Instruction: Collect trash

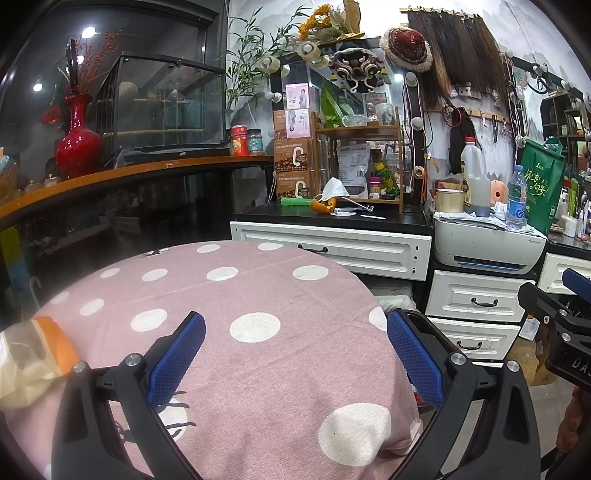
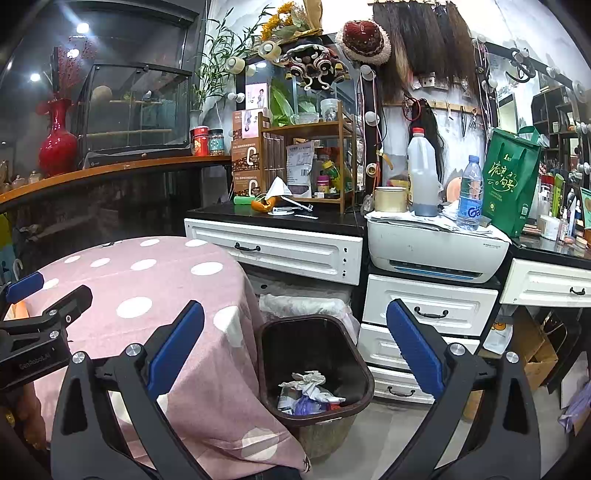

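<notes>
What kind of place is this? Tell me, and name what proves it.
Probably a hair or makeup studio that doubles as living space: hair extensions hang on the wall, bulb-lit vanity mirrors line the counter, and a printer and cluttered shelf sit nearby.

A cluttered room under cool ceiling spotlights (image 1: 88,32). At left, a curved wood-edged counter (image 1: 122,176) carries a red vase (image 1: 78,142) and a glass terrarium (image 1: 170,107). Against the pale back wall, a black-topped desk (image 2: 273,218) with white drawers (image 2: 275,251) holds a small bamboo shelf (image 2: 310,162). Beside it a white printer (image 2: 439,251) sits atop more white drawers (image 2: 428,306), a green bag (image 2: 511,184) standing just right of it. A round table in a pink polka-dot cloth (image 1: 236,325) fills the foreground. The floor is pale.
</notes>
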The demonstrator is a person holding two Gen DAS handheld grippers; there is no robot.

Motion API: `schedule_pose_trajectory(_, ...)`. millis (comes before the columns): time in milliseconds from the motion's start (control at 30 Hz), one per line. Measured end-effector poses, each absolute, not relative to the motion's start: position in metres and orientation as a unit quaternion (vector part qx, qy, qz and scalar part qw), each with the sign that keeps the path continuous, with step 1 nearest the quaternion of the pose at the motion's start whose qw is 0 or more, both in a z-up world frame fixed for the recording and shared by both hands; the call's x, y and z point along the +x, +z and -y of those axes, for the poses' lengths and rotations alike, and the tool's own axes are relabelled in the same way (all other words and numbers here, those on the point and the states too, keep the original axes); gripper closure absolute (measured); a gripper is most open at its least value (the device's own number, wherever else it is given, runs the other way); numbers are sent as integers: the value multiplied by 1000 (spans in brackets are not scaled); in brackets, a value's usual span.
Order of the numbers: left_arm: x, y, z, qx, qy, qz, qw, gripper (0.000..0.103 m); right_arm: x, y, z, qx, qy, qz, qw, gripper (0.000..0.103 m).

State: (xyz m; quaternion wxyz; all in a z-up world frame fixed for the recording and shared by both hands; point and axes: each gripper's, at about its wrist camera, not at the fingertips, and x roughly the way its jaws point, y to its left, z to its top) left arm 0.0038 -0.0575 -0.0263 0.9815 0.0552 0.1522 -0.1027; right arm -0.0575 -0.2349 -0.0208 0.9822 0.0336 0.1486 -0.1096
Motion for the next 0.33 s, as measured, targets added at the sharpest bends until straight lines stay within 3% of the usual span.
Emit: schedule_pose_trajectory(333,5,-26,54,55,-107,-158,980,5,-58,-21,235,33,-109,-150,982,6)
